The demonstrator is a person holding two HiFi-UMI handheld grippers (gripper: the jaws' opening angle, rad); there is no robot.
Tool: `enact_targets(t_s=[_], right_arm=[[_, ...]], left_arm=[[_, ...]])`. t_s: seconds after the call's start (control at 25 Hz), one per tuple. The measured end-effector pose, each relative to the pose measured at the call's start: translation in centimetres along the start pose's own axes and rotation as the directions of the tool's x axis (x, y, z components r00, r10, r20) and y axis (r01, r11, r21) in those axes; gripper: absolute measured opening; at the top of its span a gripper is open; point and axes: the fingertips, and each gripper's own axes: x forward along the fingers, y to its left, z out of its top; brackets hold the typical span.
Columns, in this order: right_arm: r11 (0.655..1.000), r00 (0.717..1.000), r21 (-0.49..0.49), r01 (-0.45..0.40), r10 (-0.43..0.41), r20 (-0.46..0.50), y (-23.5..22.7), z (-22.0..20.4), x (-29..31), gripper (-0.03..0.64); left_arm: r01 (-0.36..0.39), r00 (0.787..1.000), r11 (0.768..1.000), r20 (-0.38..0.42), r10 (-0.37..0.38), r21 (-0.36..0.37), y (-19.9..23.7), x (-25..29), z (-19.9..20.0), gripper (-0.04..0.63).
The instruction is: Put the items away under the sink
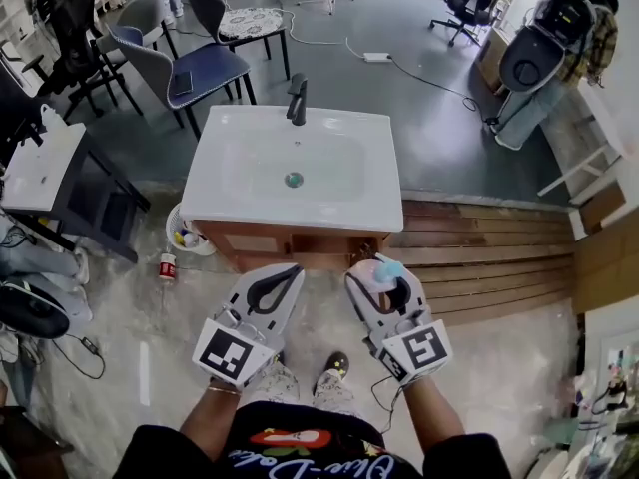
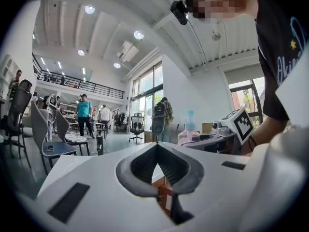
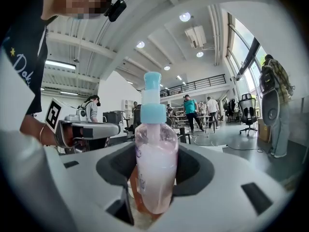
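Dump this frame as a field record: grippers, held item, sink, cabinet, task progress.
left gripper: jaws together, nothing between them
right gripper: shut on the bottle
bottle: pink liquid, light blue pump top, clamped between the jaws
sink: white basin just ahead of both grippers
faucet: dark, at the sink's far edge
cabinet: wooden, under the sink; front looks closed
task progress: bottle not yet put away

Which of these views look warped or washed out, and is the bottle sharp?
Head view: evenly lit and sharp, room edges bowed. Left gripper view: fisheye with dark corners, windows blown out, the left hand-held gripper close and soft. Right gripper view: same fisheye; the pink bottle is sharp, its label unreadable.
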Motion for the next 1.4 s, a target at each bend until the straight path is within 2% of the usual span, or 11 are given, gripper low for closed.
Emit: enact_targets(t_s=[0.56, 1.0, 1.4], right_arm=[[0.999, 0.999, 0.000, 0.041, -0.041, -0.016, -0.8, -2.4, 0.7, 0.219], [0.997, 0.998, 0.063, 0.055, -0.052, -0.041, -0.3, -5.6, 2.2, 0.219], [0.993, 0.993, 0.089, 0.079, -0.071, -0.091, -0.4, -8.6, 3.5, 0.219]], left_arm=[[-0.004, 0.999, 1.000, -0.045, 0.004, 0.002, 1.6, 0.6, -2.3, 0.003], [-0.020, 0.999, 1.000, -0.044, 0.020, -0.003, 3.5, 1.5, -3.8, 0.003], [-0.055, 0.996, 0.997, -0.066, 0.052, -0.050, 5.3, 1.4, -6.8, 0.003]])
